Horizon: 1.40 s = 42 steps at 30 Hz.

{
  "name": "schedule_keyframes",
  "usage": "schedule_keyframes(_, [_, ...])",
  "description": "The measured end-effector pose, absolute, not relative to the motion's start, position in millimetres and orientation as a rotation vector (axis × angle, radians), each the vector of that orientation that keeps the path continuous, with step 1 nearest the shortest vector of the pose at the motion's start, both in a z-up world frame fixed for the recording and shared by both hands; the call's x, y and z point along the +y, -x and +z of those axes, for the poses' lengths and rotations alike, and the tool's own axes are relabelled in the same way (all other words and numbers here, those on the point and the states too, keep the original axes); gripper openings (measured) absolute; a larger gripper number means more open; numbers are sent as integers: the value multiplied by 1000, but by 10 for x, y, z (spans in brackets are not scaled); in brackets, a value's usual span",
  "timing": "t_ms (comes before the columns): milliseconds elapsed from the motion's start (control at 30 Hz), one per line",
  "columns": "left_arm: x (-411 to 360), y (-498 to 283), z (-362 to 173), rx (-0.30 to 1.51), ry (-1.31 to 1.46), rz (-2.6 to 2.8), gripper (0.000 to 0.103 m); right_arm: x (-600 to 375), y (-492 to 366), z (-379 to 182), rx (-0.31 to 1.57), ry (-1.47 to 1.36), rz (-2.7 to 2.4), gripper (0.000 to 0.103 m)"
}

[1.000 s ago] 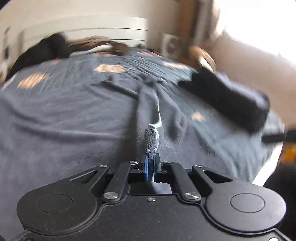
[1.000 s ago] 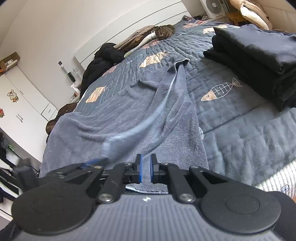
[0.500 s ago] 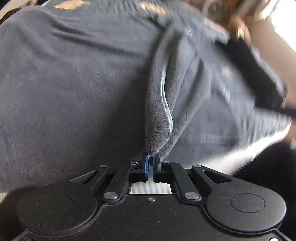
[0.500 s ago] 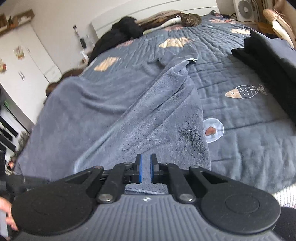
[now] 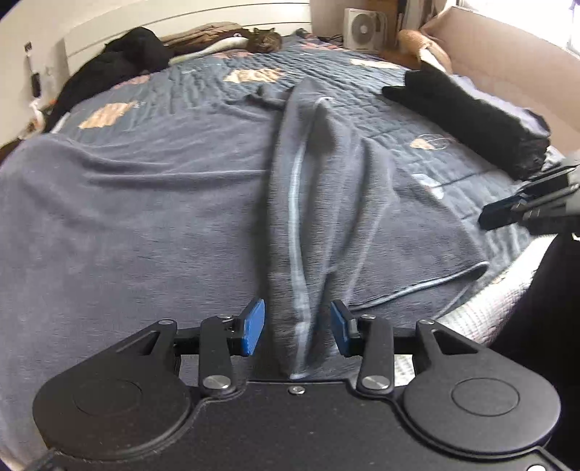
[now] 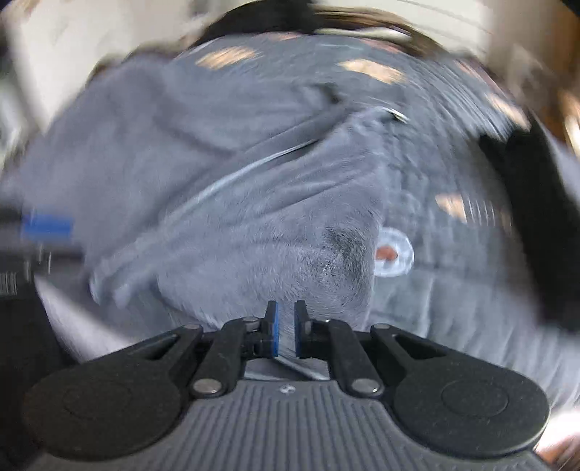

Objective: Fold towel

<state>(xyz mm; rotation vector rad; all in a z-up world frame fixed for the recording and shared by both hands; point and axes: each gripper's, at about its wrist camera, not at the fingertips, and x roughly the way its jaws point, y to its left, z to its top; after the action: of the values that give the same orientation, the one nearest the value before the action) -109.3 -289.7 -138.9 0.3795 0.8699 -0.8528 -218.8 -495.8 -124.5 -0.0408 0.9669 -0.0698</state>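
A large grey-blue towel (image 5: 145, 217) lies spread over the bed, with a long raised fold (image 5: 297, 217) running away from me. My left gripper (image 5: 297, 326) is open, and the blurred near end of that fold hangs loose between its blue pads (image 5: 253, 326). My right gripper (image 5: 487, 217) is at the right edge of the left wrist view, above the quilt beside the towel's near right corner. The right wrist view is badly blurred. There the right gripper (image 6: 285, 319) is shut to a narrow slit above the towel (image 6: 235, 217).
The patterned blue quilt (image 5: 417, 119) covers the bed. A black folded stack (image 5: 471, 108) lies at the right. Black clothes (image 5: 119, 58) and a cat (image 5: 266, 36) are by the headboard, with a fan (image 5: 364, 29) behind. The white mattress edge (image 5: 482, 311) and a person's dark clothing (image 5: 543, 326) are near right.
My left gripper was shut on a pinch of towel; it has opened and the fold is dropping. The right gripper has stayed shut and is now swinging fast, blurring its view.
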Motion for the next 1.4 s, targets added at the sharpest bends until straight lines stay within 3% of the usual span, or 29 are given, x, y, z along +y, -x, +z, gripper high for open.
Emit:
schedule_keyframes(200, [-3038,1180,-1527,846,-432,-884,41,-4806,2326,-1390,1017,485,181,7])
schedule_keyframes(400, [-3055,1179,-1590,854,-452,-856,41,-4668,2390,-1654,1068,741,319,7])
schedule_keyframes(933, [-3090,1187,-1487,843,-443,-838,41,-4625,2298,-2086,1107,935,325,7])
schedule_keyframes(967, [-3090,1187,-1485,845,-440,-838,41,-4662,2304,-2055,1096,911,330,3])
schedule_keyframes(1400, [-3050,1085,-1403,840,-437,-838,41,-5104,2734,-1254,964,830,283,1])
